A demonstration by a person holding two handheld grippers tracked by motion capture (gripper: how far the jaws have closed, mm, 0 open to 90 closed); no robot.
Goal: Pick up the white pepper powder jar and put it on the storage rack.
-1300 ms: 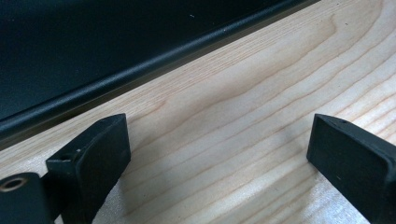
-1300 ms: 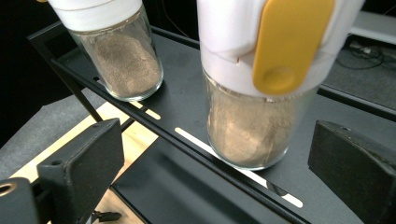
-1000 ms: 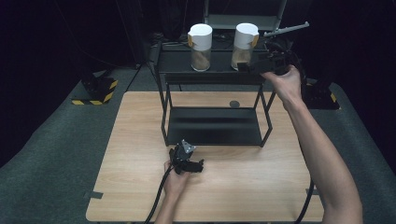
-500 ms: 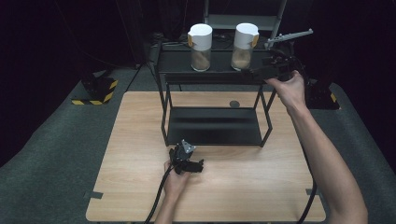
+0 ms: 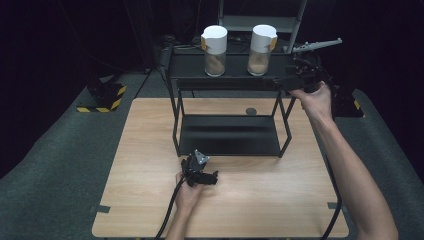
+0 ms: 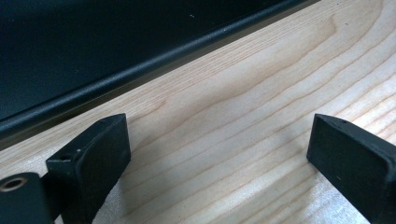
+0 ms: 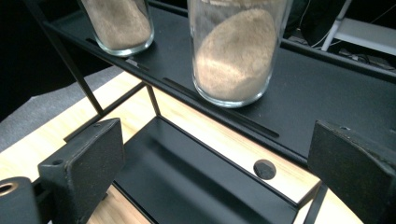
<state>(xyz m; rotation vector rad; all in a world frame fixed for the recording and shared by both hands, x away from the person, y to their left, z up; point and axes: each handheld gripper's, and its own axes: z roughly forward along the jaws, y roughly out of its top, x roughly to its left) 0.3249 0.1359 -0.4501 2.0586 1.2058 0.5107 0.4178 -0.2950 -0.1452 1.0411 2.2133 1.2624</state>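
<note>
Up at the black shelf rack's (image 5: 230, 82) top tier, the right gripper (image 5: 300, 75) is hovering at the right edge — jaws spread wide, holding nothing — near the right spice jar (image 7: 236, 51); neither jar's label is readable. Near the table's (image 5: 280, 200) front, the left gripper (image 5: 200, 172) is resting wide open and empty on bare wood.

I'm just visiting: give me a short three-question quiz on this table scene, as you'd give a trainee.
1. True or false: the right gripper is shut on a jar.
2. How many jars stand on the rack's top shelf?
3. The left gripper is: A) over the wooden table, B) on the top shelf, C) on the floor.

Key: 1 false, its jaws stand open near the right jar, apart from it. 2 two. 3 A.
</note>
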